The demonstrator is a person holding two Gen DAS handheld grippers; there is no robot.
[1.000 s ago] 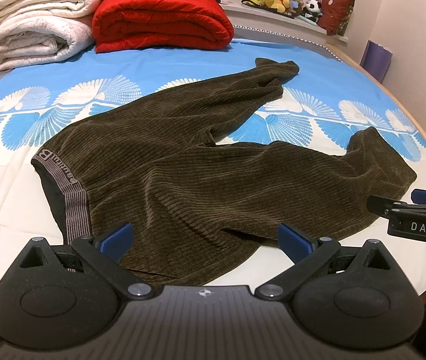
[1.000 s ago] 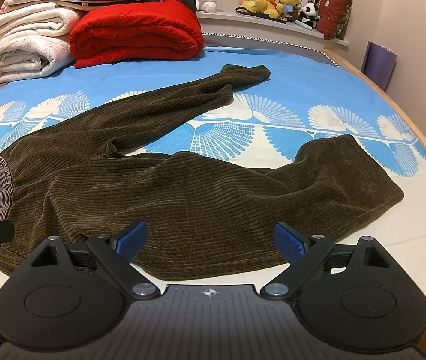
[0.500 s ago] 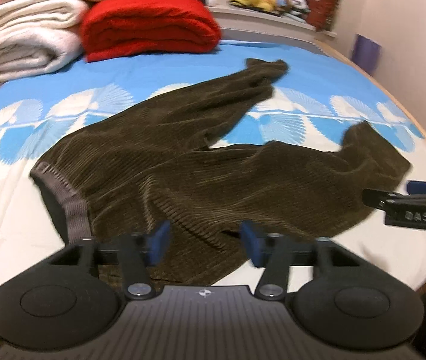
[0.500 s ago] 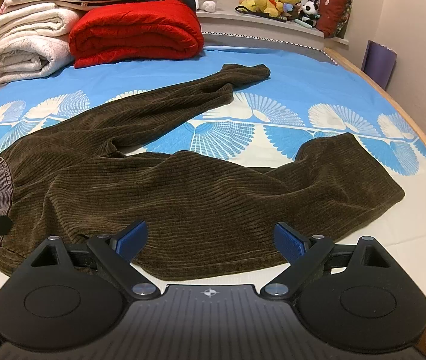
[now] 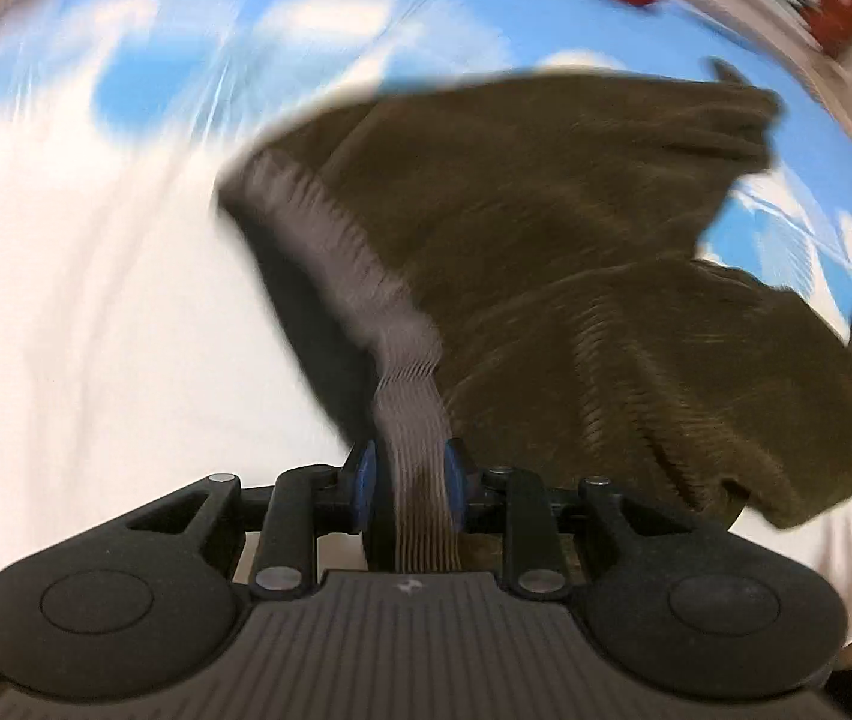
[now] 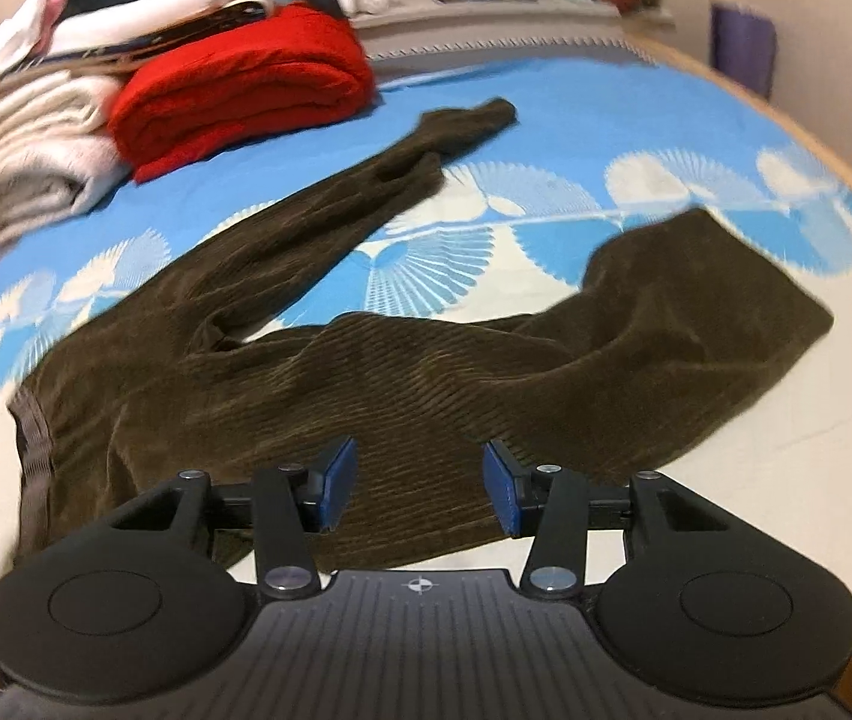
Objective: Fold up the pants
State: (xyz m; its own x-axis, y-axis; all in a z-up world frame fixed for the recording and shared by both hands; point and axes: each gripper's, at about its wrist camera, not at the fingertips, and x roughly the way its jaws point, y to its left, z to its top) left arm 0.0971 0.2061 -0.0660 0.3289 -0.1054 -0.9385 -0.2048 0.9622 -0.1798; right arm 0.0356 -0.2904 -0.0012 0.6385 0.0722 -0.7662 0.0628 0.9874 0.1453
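On the bed (image 6: 726,480), across a blue and white sheet printed with fan shapes, lay the pants (image 6: 318,384); they were dark brown, ribbed like corduroy, with a grey elastic waistband (image 5: 354,276); the waist sat at the left of the right wrist view and the two legs ran away to the right, spread apart in a V, one leg reaching toward the far end of the bed, the other toward the right edge; the cloth was rumpled at the crotch. The left gripper (image 5: 407,483) had its blue fingers (image 5: 364,483) clamped on the waistband, which rose taut from the cloth into them; that view was blurred. The right gripper (image 6: 420,492) hovered over the near edge of the nearer leg, its fingers (image 6: 339,483) closing, the cloth beneath them but not pinched. At the far end lay a folded red blanket (image 6: 246,90) beside a stack of pale bedding (image 6: 36,144).
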